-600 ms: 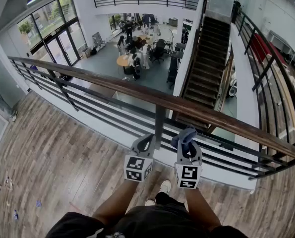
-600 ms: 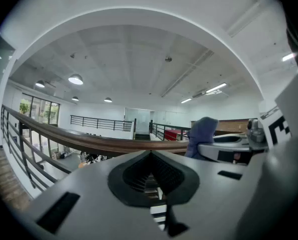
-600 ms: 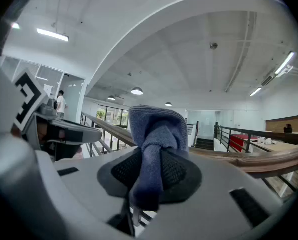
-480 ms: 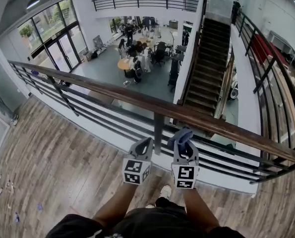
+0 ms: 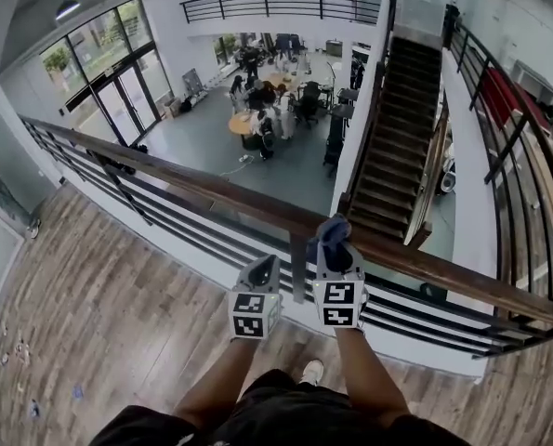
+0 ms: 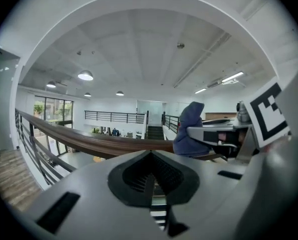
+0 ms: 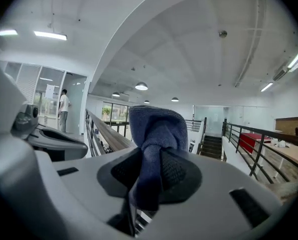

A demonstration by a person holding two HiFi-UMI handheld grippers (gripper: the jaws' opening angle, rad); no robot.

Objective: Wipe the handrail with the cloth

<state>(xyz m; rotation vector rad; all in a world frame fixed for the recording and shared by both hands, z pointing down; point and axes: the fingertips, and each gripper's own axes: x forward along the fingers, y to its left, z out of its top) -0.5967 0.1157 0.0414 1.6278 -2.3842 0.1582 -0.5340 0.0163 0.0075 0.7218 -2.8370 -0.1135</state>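
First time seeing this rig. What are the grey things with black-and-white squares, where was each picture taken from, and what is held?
No robot: a person holds two two-jaw grippers; the marked cubes are part of them. The head view looks down on a wooden handrail. The other two come from cameras on the grippers. The right gripper is shut on a blue cloth at the handrail; the left gripper is shut, empty.

head view looks steeply down (all share handrail (image 5: 211,193)).
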